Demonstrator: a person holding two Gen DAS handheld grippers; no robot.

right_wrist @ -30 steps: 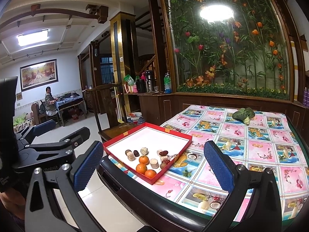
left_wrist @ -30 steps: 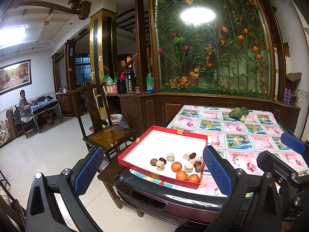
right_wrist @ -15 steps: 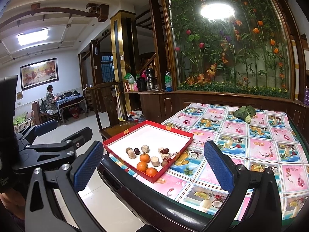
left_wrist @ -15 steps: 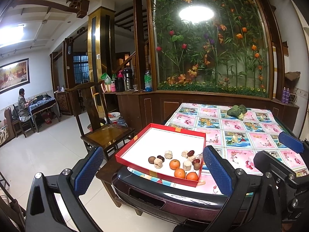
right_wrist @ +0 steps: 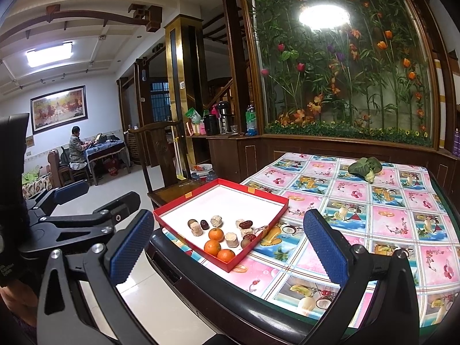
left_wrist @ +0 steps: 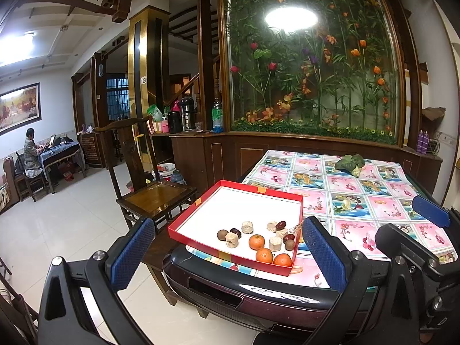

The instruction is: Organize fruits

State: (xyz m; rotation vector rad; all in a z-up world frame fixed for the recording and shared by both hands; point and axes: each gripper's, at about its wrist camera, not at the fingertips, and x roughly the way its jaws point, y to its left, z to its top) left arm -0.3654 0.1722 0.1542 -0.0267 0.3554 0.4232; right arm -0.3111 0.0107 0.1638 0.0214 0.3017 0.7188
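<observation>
Three oranges (left_wrist: pixel 264 249) sit bunched in the near corner of a red tray (left_wrist: pixel 184 231) in the left wrist view, mixed with pale beige lumps (left_wrist: pixel 247 226), dark red dates (left_wrist: pixel 281 225) and brown round fruits (left_wrist: pixel 222 234). The tray lies on the near left part of a table (left_wrist: pixel 373 189), jutting over its edge above a wooden chair (left_wrist: pixel 156 194). The left gripper (left_wrist: pixel 227 247) hangs short of the table, jaws spread wide, holding nothing.

From the right wrist view, the same cluster fills the tray's (right_wrist: pixel 230 264) near corner, oranges (right_wrist: pixel 216 241) closest, kinds still jumbled together. The right gripper (right_wrist: pixel 227 247) is also spread wide and empty, off the table's edge; the left one shows at the left side. A leafy green vegetable (right_wrist: pixel 364 166) lies well apart at the far end.

Judging by the mix, sorting is not finished, though how far along it is cannot be told. Both grippers look poised for an approach; any pick needs a careful descent over one small piece, since neighbours nearly touch.
</observation>
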